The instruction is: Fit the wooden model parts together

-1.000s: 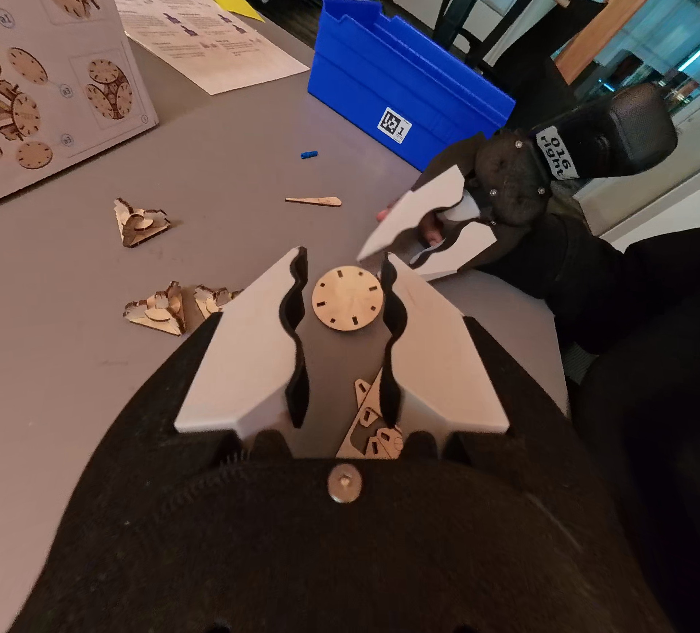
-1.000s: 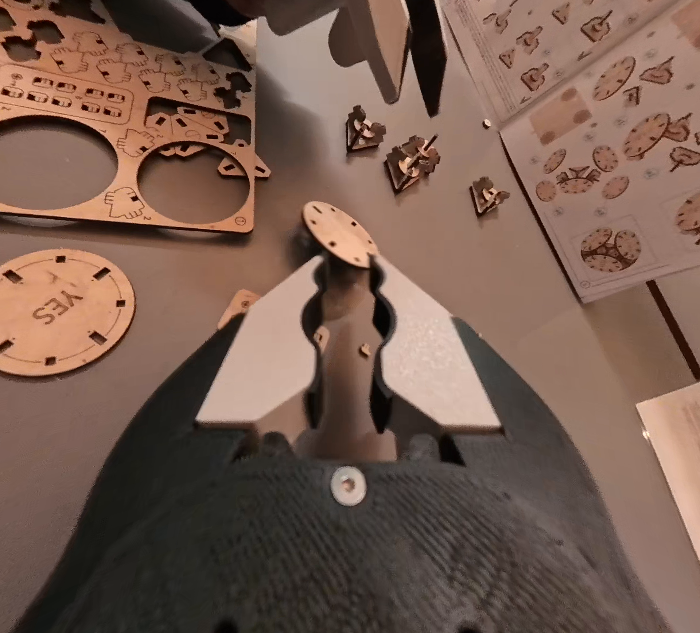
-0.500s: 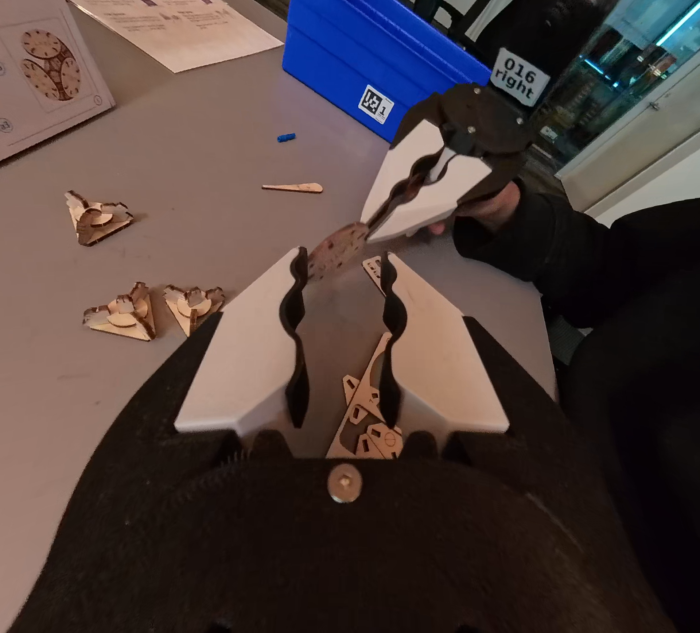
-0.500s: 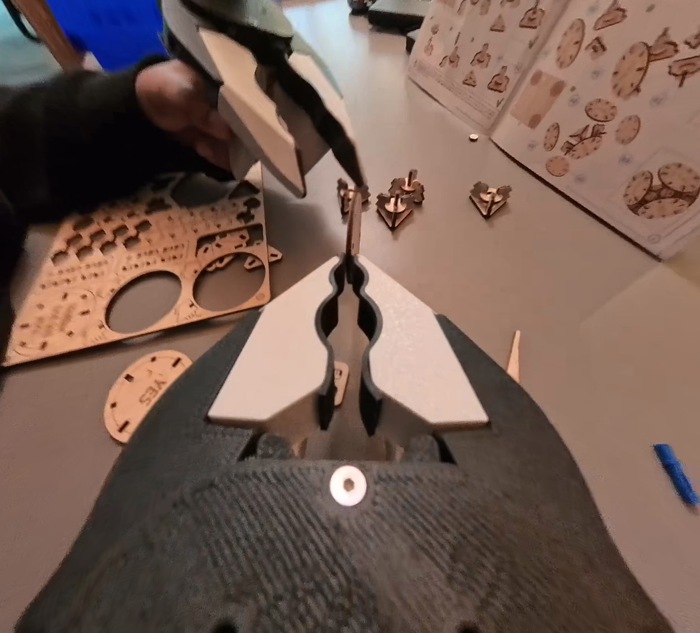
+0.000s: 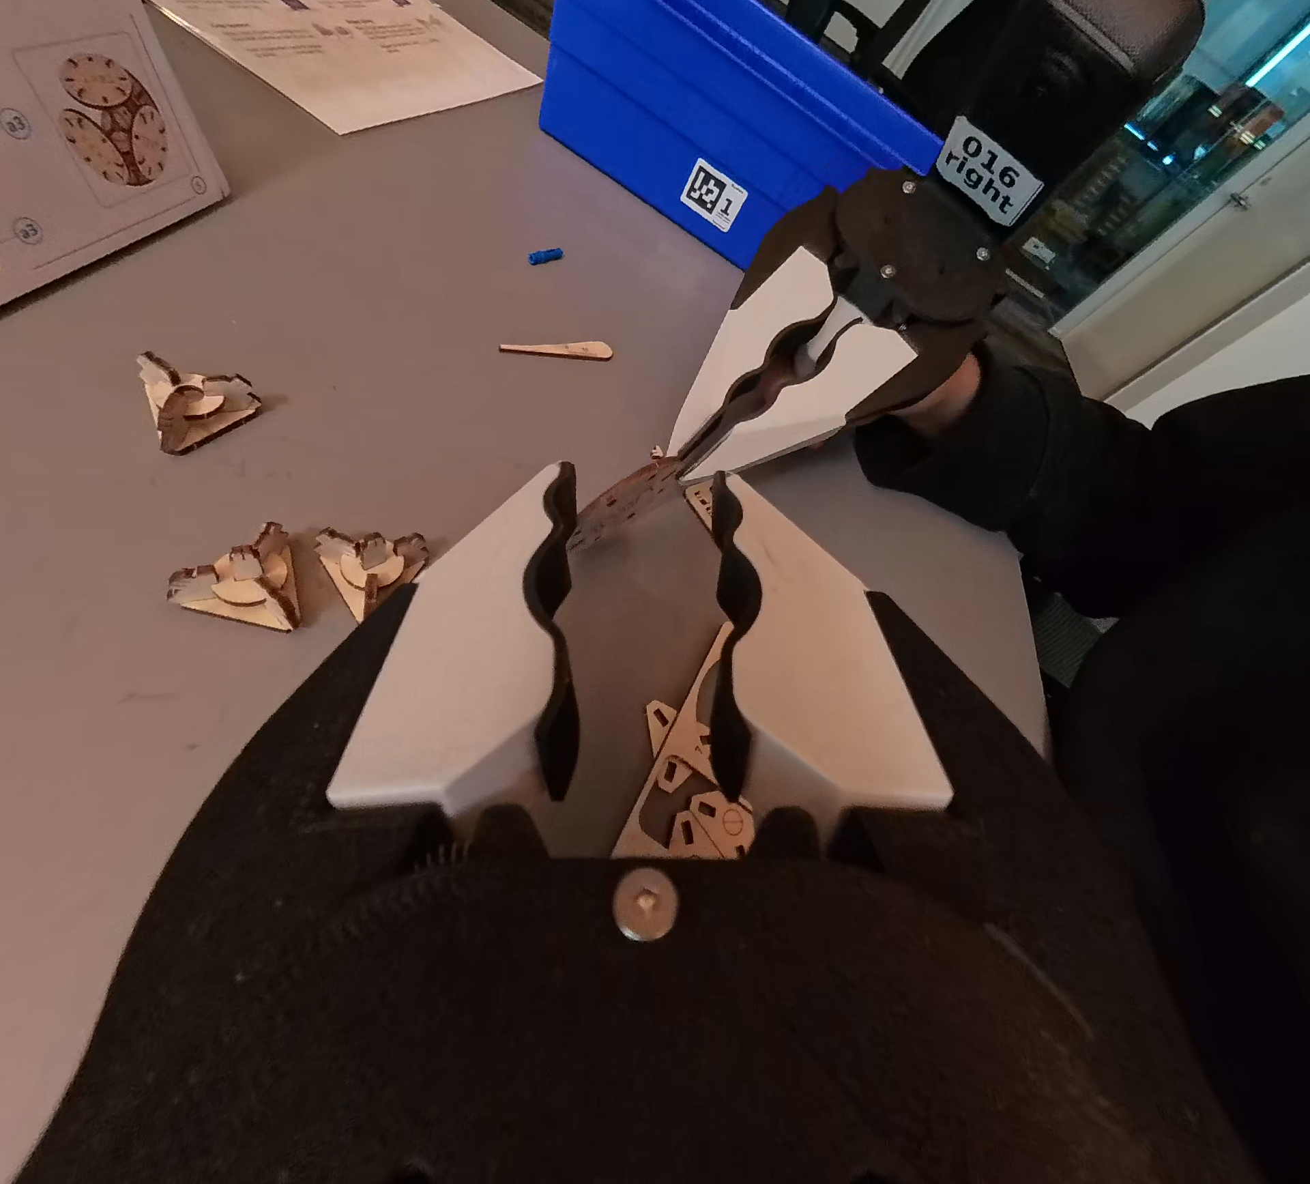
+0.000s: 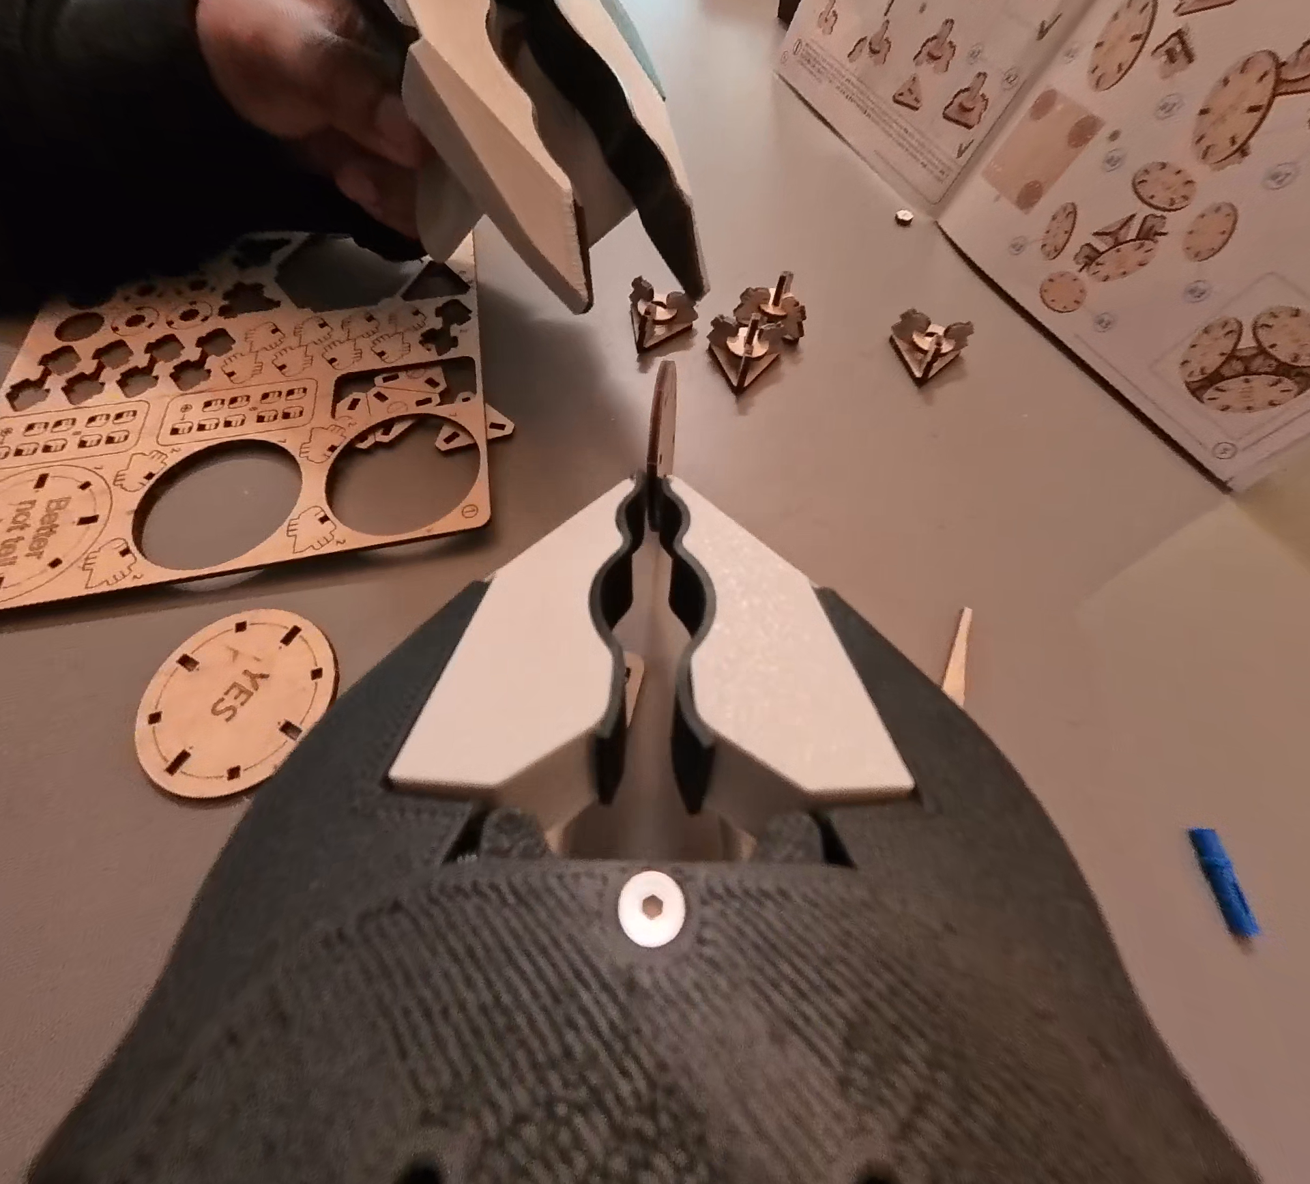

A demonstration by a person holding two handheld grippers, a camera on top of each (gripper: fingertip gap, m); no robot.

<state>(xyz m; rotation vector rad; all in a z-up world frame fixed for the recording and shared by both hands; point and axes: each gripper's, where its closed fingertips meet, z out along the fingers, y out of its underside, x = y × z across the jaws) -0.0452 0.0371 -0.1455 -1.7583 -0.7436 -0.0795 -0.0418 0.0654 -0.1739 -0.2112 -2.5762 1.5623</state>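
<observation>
The right claw (image 6: pixel 656 483) is pressed together on a small round slotted wooden disc (image 6: pixel 663 420), pinching its edge so it stands on edge above the grey tabletop (image 6: pixel 921 547). From the left wrist view that disc (image 5: pixel 624 505) is tilted and reaches in between the tips of the left claw (image 5: pixel 641 483), which is spread wide with nothing gripped; whether the disc touches its left pad cannot be told.

A blue plastic bin (image 5: pixel 709 79) with a square marker sticker stands at the far edge of the tabletop; its contents are hidden.

Near the claws lie three small triangular wooden assemblies (image 5: pixel 241 576), a punched-out plywood parts sheet (image 6: pixel 234 434), a larger loose wooden disc (image 6: pixel 237 696), a thin wooden pointer (image 5: pixel 560 350), a small blue peg (image 5: pixel 544 256) and an open illustrated instruction booklet (image 6: pixel 1134 157).
</observation>
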